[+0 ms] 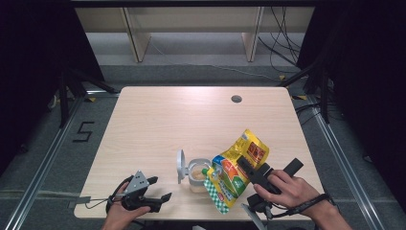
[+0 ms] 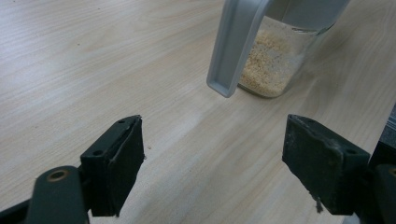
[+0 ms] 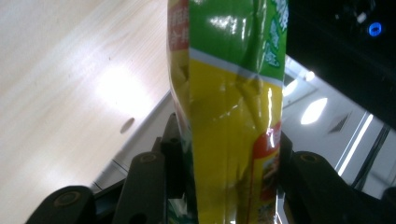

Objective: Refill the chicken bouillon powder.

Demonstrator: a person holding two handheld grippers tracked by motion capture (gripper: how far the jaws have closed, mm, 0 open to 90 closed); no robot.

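Right hand-held gripper [image 1: 249, 171], pouch [image 1: 235, 170] tilted jarward

The table [image 1: 158, 124] is viewed from above its near edge. The jar [image 2: 275, 60] is seen close and low by the left gripper view; the pouch [image 3: 229, 116] is faced closely by the right. Both appear in the high view.

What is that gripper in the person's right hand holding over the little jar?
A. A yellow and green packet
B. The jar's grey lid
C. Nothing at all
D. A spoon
A: the right gripper has its jaws closed on the yellow and green packet, which is tipped mouth-down over the open jar of beige grains, while the left gripper rests open on the table.
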